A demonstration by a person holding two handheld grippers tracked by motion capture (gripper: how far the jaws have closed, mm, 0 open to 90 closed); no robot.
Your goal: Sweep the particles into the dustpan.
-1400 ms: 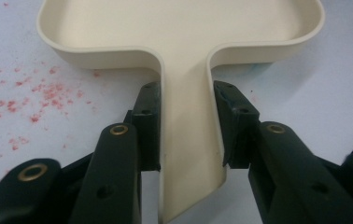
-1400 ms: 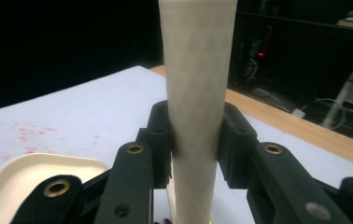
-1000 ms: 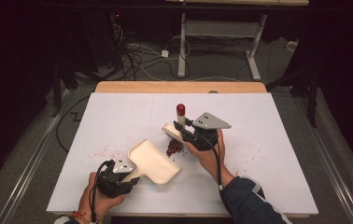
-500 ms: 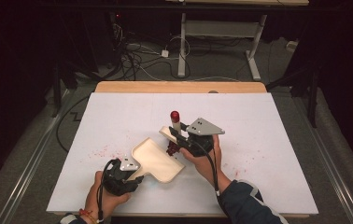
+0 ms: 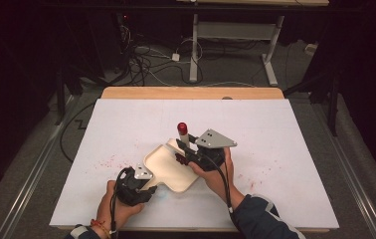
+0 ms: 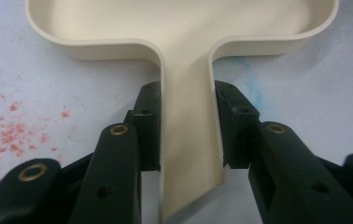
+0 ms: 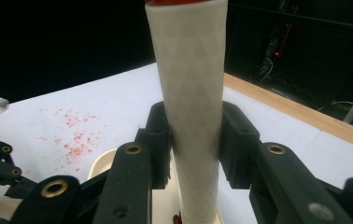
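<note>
A cream scoop-shaped tray [image 5: 162,158] lies on the white table, its flat handle [image 6: 186,140] pointing toward me. My left gripper [image 5: 148,185] is shut on that handle, with both pads pressed on its edges [image 6: 187,130]. My right gripper [image 5: 185,151] is shut on a white tube [image 7: 191,93] with a red cap [image 5: 182,127]. It holds the tube upright over the tray's far right corner. A small dark red bit [image 5: 179,159] shows at the tube's lower end, above the tray [image 7: 104,163].
Red crumbs [image 5: 107,161] lie scattered on the white table left of the tray, with fainter ones [image 5: 261,174] to the right. A blue smear [image 6: 253,93] marks the table beside the handle. A wooden strip [image 5: 191,92] runs along the far edge; cables lie on the floor beyond.
My right gripper has carried the tube a little left and nearer, over the tray's corner. My left gripper and the tray have shifted slightly right and turned.
</note>
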